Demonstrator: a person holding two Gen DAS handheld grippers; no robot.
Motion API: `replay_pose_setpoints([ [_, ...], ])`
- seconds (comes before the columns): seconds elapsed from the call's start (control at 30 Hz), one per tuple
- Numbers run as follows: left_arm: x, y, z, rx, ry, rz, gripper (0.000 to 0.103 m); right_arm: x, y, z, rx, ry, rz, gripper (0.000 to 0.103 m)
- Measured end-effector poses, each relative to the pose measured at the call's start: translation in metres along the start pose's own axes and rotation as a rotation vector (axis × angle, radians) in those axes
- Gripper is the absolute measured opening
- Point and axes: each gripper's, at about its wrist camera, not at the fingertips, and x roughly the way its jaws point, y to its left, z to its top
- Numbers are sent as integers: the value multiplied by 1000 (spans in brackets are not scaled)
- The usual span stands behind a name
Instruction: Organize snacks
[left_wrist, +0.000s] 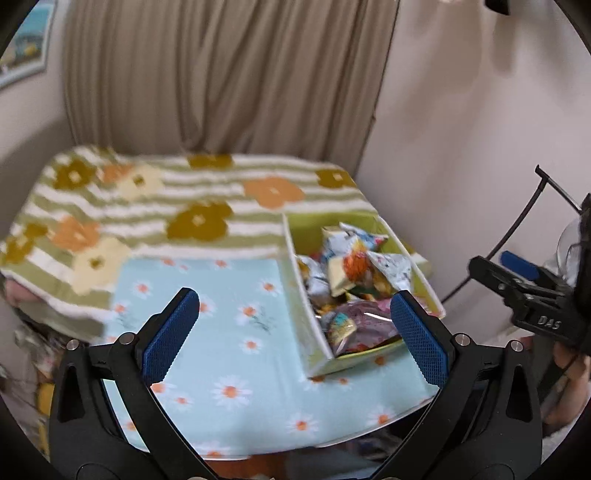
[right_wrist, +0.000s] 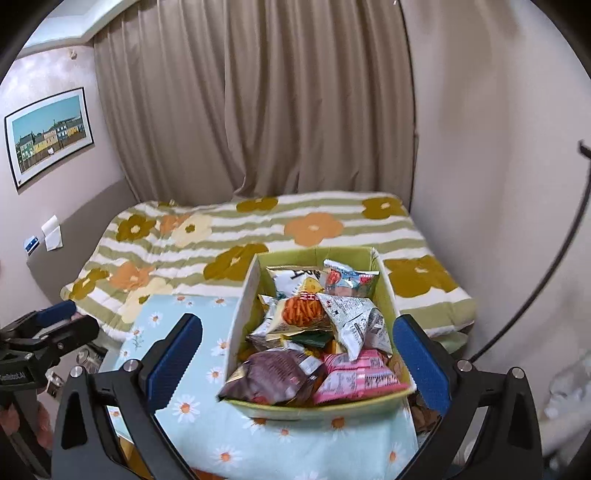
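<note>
The left tongs (left_wrist: 295, 325) stand wide open with nothing between the 2 blue textured pads (left_wrist: 170, 334); under them lies a pale blue cloth printed with white and orange daisies (left_wrist: 221, 350), spread over a small worktop. The right tongs (right_wrist: 297, 349) are spread just as wide and grip nothing, hanging above the near end of a green cardboard box with white outer walls (right_wrist: 240, 314). That box sits on the right part of the daisy cloth, its far end against a bed covered by a green-and-white striped blanket with big orange and mustard flowers (right_wrist: 258, 236). Inside the box the snack packets are heaped: a dark brown glossy bag (right_wrist: 273, 380) and a pink printed packet (right_wrist: 354, 380) at the near end, a white crumpled packet with black print (right_wrist: 354, 317) and an orange-pictured bag (right_wrist: 303, 314) in the middle, a silver packet with red fruit (right_wrist: 347, 278) at the far end. A beige pleated curtain (right_wrist: 295, 110) hangs behind the bed.
</note>
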Motion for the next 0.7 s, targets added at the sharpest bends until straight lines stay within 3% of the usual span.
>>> replay_pose_setpoints([
  [0.07, -24, 4, -6, 23, -38, 45, 103, -20, 13, -8, -23, -25, -34, 103],
  [0.17, -50, 14, -17, 6, -76, 47, 103, -42, 31, -19, -52, -60, -76, 103],
  [0.37, -87, 27, -42, 5, -120, 79, 103, -69, 48, -40, -25, -88, -90, 103],
  [0.7, -115, 37, -61, 16, -165, 90, 103, -84, 64, -50, -15, -117, -100, 103],
])
